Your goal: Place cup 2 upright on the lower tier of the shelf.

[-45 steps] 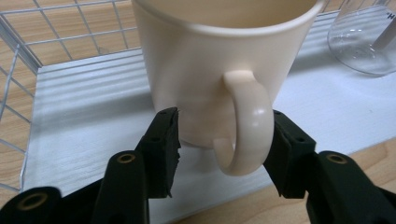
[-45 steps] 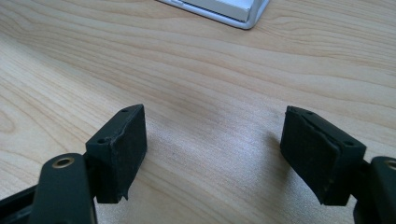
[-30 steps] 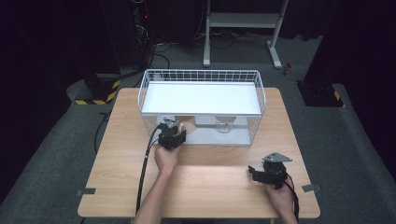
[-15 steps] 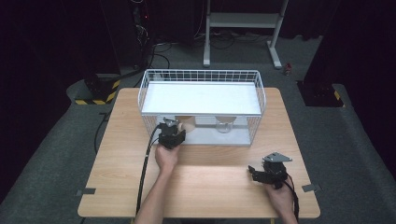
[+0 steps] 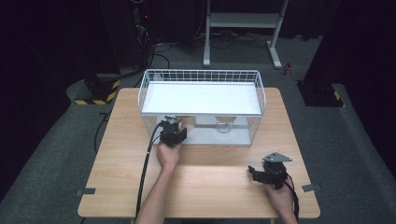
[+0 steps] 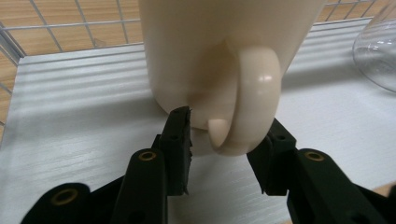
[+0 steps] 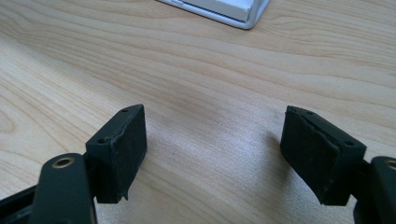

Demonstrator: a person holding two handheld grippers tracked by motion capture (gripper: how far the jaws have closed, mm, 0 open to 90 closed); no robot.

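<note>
While right claw (image 7: 212, 154) gapes over bare table (image 7: 210, 60); left claw (image 6: 224, 140) seemingly clamps mug handle (image 6: 250, 102).

Light wooden table (image 5: 210, 186) on grey carpet. White wire basket rack (image 5: 201, 77) at its far half, topped by a white shelf board (image 5: 201, 98). Clear glass vessel (image 5: 224, 125) on the lower white board (image 6: 70, 116). Beyond, a white metal stand (image 5: 243, 21); yellow-black striped block (image 5: 100, 91) far left.
</note>
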